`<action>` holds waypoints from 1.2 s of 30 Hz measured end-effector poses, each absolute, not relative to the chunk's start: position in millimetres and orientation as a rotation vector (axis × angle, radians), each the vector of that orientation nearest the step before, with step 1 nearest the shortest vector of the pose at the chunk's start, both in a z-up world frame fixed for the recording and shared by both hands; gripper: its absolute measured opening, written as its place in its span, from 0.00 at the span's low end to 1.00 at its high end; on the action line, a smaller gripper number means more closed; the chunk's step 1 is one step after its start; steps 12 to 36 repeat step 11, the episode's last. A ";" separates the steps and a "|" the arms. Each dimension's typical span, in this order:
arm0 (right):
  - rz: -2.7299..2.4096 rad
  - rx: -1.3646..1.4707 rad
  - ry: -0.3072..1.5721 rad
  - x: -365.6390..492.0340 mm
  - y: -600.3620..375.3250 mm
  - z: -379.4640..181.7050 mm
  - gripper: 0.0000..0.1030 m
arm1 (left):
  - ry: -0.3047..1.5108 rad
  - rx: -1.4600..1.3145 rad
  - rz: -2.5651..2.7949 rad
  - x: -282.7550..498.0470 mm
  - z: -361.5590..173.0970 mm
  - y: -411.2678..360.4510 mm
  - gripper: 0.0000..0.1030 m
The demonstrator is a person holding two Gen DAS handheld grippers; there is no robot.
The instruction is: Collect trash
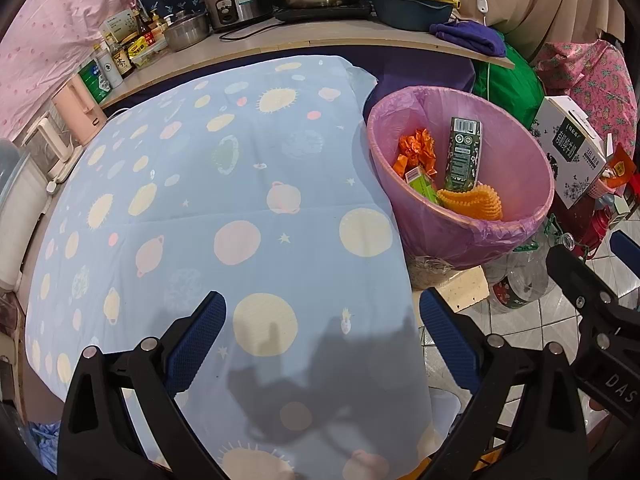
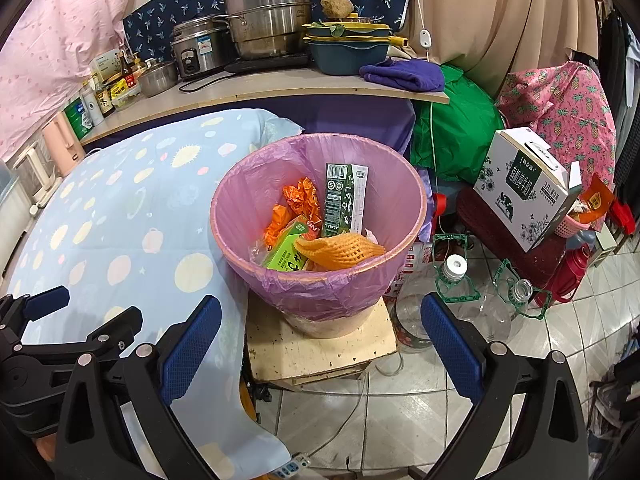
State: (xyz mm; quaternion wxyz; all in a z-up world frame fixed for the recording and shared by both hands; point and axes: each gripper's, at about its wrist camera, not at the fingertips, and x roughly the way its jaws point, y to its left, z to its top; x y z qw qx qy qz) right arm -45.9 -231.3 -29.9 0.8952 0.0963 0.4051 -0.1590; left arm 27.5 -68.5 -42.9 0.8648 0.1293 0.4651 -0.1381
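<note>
The left gripper (image 1: 320,332) is being held with its jaws spread wide and nothing between them; beneath them only the planet-print cloth (image 1: 224,184) covering the tabletop is being seen, with no loose item on it. The right gripper (image 2: 320,334) is likewise being held wide open and empty, its jaws framing a board (image 2: 320,348) on which the bin is standing.

The pink-lined trash bin (image 2: 416,216) is lying ahead of the right jaws, centred between them, and ahead and to the right of the left jaws, just beside the tabletop edge. Inside it, a dark green carton (image 2: 344,200), orange wrappers (image 2: 300,196), a green box (image 2: 286,254) and an orange foam net (image 2: 340,252) are being seen.

The collection is judged to be at or near its end. Should more be required, the clear bottles (image 2: 452,292) on the floor, ahead and right of the right jaws, are judged possible candidates.
</note>
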 end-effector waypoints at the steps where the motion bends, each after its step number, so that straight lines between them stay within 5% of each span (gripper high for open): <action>1: -0.330 0.200 0.838 -46.1 -231.3 -29.7 0.94 | 0.974 0.271 -0.289 27.5 -43.0 -68.8 0.90; 36: -0.329 0.199 0.843 -44.8 -231.5 -30.3 0.94 | 0.986 0.251 -0.286 30.1 -44.5 -66.4 0.90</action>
